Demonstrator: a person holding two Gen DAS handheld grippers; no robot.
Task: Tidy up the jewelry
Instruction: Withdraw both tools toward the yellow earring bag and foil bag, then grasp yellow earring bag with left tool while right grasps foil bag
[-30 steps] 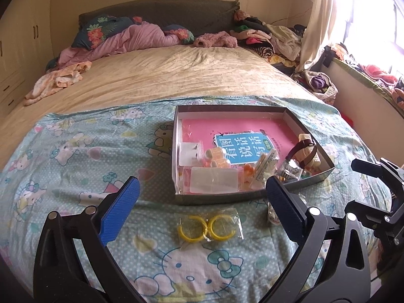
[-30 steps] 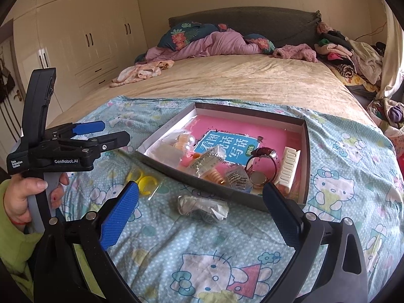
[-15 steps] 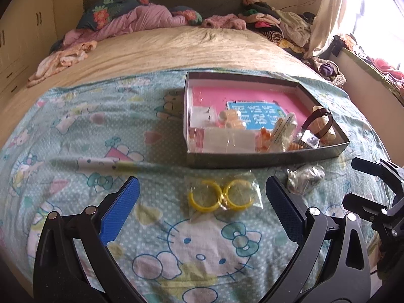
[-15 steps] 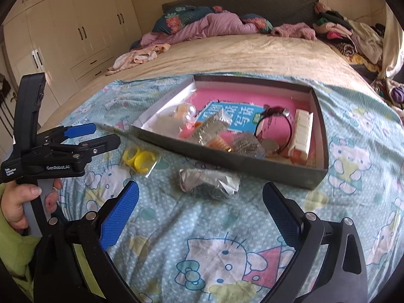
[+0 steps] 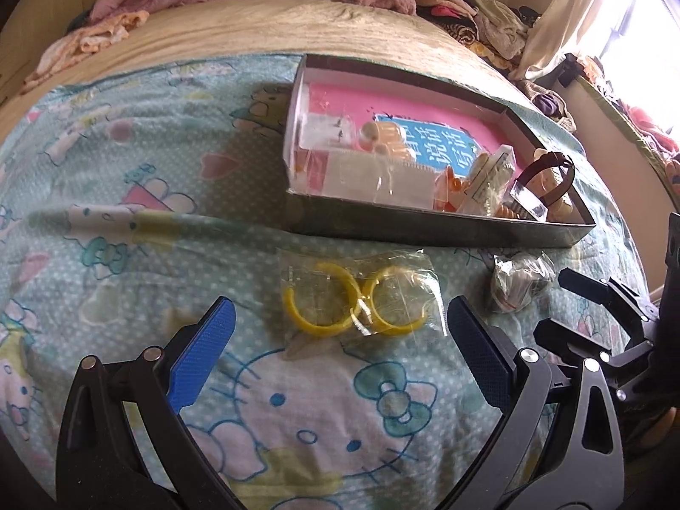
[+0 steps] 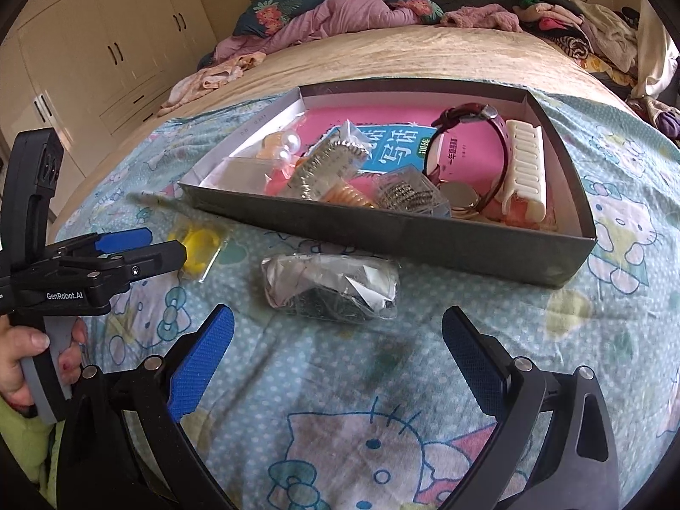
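A clear bag with two yellow hoops [image 5: 355, 304] lies on the blue cartoon bedspread, just ahead of my open left gripper [image 5: 335, 327]; the same yellow hoop bag [image 6: 196, 248] shows in the right wrist view. A crumpled clear bag of dark jewelry [image 6: 331, 287] sits in front of my open right gripper [image 6: 338, 331], also seen as the small crumpled bag [image 5: 520, 282]. Behind both stands a shallow grey box [image 6: 382, 233] holding a pink book, a dark red watch [image 6: 467, 117], a white hair clip [image 6: 525, 170] and several bagged pieces. Nothing is between either gripper's fingers.
The left gripper [image 6: 123, 246], held by a hand [image 6: 25, 361], is at the left of the right wrist view. The right gripper [image 5: 595, 293] sits at the right edge of the left view. Piled clothes [image 6: 569, 38] and bedding [image 6: 340, 8] lie far behind. Wardrobes [image 6: 106, 51] stand left.
Both grippers have lowered and moved forward toward the bedspread. The yellow hoop bag and the crumpled bag now lie much closer to the fingertips. Both stay open.
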